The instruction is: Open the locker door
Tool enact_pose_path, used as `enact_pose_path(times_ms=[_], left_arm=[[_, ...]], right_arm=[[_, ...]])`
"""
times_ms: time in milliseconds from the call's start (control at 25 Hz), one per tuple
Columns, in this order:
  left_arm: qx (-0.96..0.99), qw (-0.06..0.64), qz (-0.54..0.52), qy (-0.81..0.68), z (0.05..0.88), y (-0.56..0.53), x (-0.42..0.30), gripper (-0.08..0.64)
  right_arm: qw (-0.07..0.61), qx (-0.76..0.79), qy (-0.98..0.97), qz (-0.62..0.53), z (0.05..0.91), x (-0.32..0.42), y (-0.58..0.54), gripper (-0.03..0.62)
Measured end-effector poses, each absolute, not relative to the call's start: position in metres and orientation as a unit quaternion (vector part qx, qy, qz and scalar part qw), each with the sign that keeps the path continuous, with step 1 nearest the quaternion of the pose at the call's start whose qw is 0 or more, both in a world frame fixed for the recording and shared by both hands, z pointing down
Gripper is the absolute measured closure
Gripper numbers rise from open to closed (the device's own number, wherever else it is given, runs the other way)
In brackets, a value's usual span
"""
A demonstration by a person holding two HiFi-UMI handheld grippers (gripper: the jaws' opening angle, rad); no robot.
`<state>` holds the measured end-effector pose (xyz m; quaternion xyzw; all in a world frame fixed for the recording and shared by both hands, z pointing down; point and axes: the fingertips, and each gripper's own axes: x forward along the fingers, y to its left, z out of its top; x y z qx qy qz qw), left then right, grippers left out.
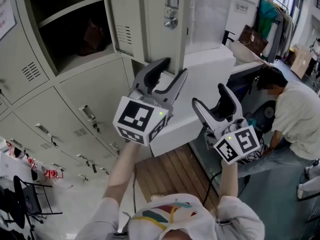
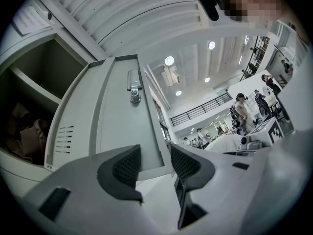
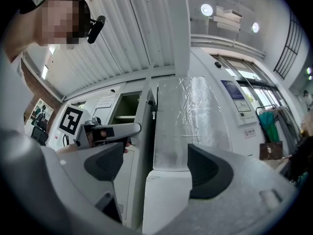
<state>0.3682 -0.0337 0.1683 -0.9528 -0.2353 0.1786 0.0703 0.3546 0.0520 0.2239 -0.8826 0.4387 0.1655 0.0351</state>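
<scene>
The grey locker door [image 1: 145, 19] stands swung out from its open compartment [image 1: 65, 29], its latch handle [image 1: 171, 9] facing me. A brown bag [image 1: 92, 34] lies inside. My left gripper [image 1: 176, 65] is open just below the door's lower edge. In the left gripper view the door [image 2: 112, 116] and its latch [image 2: 134, 84] rise beyond the left gripper [image 2: 155, 158], whose pads are apart and not pressing on it. My right gripper [image 1: 209, 94] is open and holds nothing, lower and to the right. The right gripper [image 3: 155, 163] looks at the door's edge and the left gripper [image 3: 105, 131].
A white machine [image 1: 210, 69] wrapped in plastic stands right behind the door. Closed lockers [image 1: 75, 109] fill the wall below the open one. A wooden pallet [image 1: 170, 171] lies underfoot. A person [image 1: 295, 119] bends over at the right. A black chair [image 1: 25, 199] stands at the lower left.
</scene>
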Motion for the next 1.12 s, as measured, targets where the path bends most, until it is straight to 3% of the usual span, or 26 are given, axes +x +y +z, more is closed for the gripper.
enact_pose_path(times_ms=[240, 960, 1040, 1120], left_arm=[[-0.951, 0.060, 0.176, -0.248, 0.168, -0.029, 0.361, 0.336], [-0.959, 0.069, 0.202, -0.185, 0.151, -0.075, 0.291, 0.336], [-0.961, 0.073, 0.209, -0.169, 0.149, -0.087, 0.276, 0.336], [-0.964, 0.075, 0.209, -0.146, 0.151, -0.102, 0.261, 0.343]], right_arm=[[0.040, -0.883, 0.440, 0.157, 0.232, 0.352, 0.053, 0.187], [0.048, -0.862, 0.474, 0.175, 0.216, 0.305, 0.020, 0.190], [0.047, -0.855, 0.485, 0.179, 0.212, 0.296, 0.007, 0.229], [0.049, -0.848, 0.496, 0.183, 0.210, 0.288, -0.005, 0.318]])
